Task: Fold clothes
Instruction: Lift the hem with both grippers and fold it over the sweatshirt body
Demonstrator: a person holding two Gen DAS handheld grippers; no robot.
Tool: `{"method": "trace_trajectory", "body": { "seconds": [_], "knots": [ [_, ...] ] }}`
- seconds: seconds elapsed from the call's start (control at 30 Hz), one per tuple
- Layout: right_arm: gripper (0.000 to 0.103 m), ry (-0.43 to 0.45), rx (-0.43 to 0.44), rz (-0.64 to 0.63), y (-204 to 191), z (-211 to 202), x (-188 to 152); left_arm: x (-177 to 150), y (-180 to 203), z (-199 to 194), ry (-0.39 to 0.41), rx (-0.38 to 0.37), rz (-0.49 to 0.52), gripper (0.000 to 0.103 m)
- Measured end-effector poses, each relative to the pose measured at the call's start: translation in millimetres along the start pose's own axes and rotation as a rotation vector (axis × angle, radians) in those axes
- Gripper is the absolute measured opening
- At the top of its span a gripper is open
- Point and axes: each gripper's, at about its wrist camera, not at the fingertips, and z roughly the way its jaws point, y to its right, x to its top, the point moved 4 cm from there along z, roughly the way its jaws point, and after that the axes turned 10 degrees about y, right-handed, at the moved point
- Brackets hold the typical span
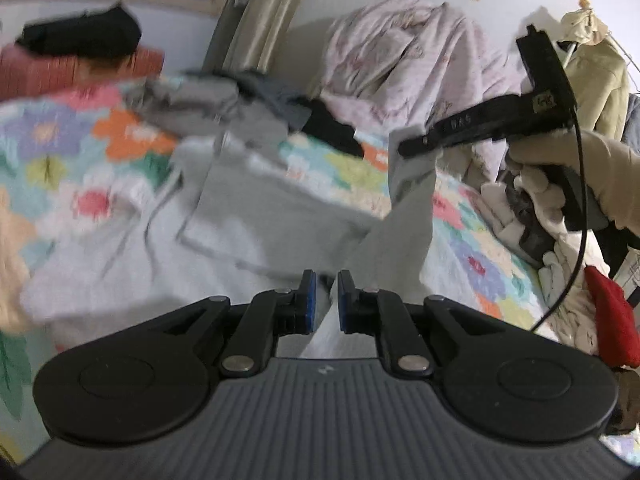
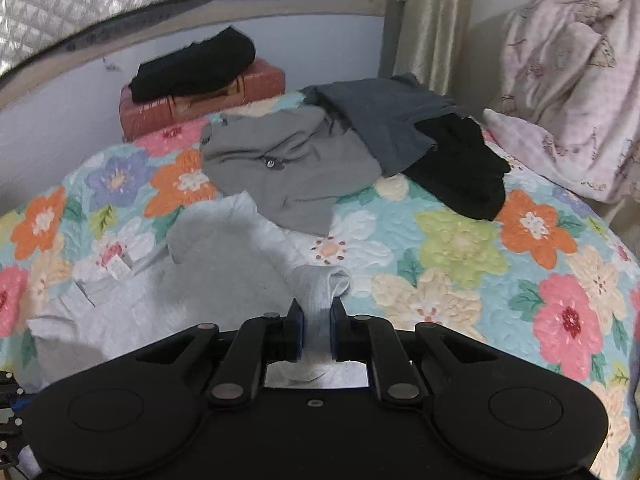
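Your left gripper [image 1: 325, 302] is closest, and its blue pads are pinched on a thin strip of the light grey top [image 1: 120, 248]. Your right gripper [image 2: 316, 330] is squeezed tight on another bit of the same top [image 2: 192, 280], a small bunched fold of cloth that pokes up between its fingers. You hold two spots at once so the cloth hangs between them and you can lift or turn one side over the other.

From the left view, your right gripper [image 1: 416, 144] is up in the air with your gloved hand [image 1: 568, 168] on its handle, and a flap of the grey cloth hangs down from it. That part is raised, while the rest of the top lies spread and wrinkled on the flowery blanket [image 2: 460, 248]. This view is blurry, so something is moving fast. I think a fold is under way, but I cannot tell how many folds the top already has.

Past the top, a pile of clothes [image 2: 340, 152] sits on the blanket: a grey one, a darker grey one and a black one, all crumpled. They look like they are waiting there.

Farther back than the top, a black bundle [image 2: 192, 66] rests on a red suitcase [image 2: 200, 108]. A pink quilt [image 2: 568, 80] is heaped against the wall.
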Motion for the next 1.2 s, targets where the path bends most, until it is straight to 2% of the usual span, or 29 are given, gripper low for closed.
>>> {"method": "trace_trajectory", "body": {
  "seconds": [0.23, 0.33, 0.4, 0.5, 0.53, 0.6, 0.63, 0.7, 0.73, 0.77, 0.83, 0.9, 1.03, 1.1, 1.2],
  "knots": [
    [0.015, -0.020, 0.005, 0.055, 13, 13, -15, -32, -11, 17, -0.115, -0.033, -0.052, 0.011],
    [0.015, -0.038, 0.028, 0.086, 18, 20, -24, -46, -7, 28, -0.170, -0.046, -0.047, 0.020],
    [0.015, -0.053, 0.050, 0.082, 19, 27, -30, -53, -6, 35, -0.203, -0.033, -0.045, 0.022],
    [0.015, -0.066, 0.074, 0.084, 19, 34, -35, -56, -7, 39, -0.199, -0.044, -0.099, 0.040],
    [0.016, -0.068, 0.076, 0.085, 19, 34, -37, -56, -8, 40, -0.198, -0.045, -0.123, 0.049],
    [0.016, -0.073, 0.081, 0.088, 18, 36, -40, -56, -10, 45, -0.191, -0.044, -0.161, 0.050],
    [0.016, -0.075, 0.083, 0.089, 18, 37, -41, -56, -10, 46, -0.189, -0.040, -0.170, 0.050],
    [0.016, -0.080, 0.087, 0.091, 18, 38, -44, -57, -5, 49, -0.181, -0.047, -0.146, 0.042],
    [0.016, -0.082, 0.090, 0.092, 17, 39, -46, -57, -2, 50, -0.178, -0.045, -0.120, 0.015],
    [0.016, -0.084, 0.092, 0.093, 17, 39, -48, -58, 5, 53, -0.199, -0.050, -0.065, 0.011],
    [0.017, -0.089, 0.096, 0.095, 17, 41, -51, -58, 24, 51, -0.190, -0.021, 0.085, 0.011],
    [0.017, -0.094, 0.101, 0.098, 16, 42, -54, -57, 39, 47, -0.172, -0.026, 0.154, 0.011],
    [0.017, -0.094, 0.092, 0.110, 21, 41, -59, -59, 38, 56, -0.188, -0.024, 0.078, 0.019],
    [0.017, -0.093, 0.087, 0.120, 25, 41, -61, -61, 35, 61, -0.179, -0.032, 0.056, 0.019],
    [0.017, -0.084, 0.091, 0.140, 29, 40, -62, -61, 39, 62, -0.123, -0.055, 0.115, 0.011]
  ]
}}
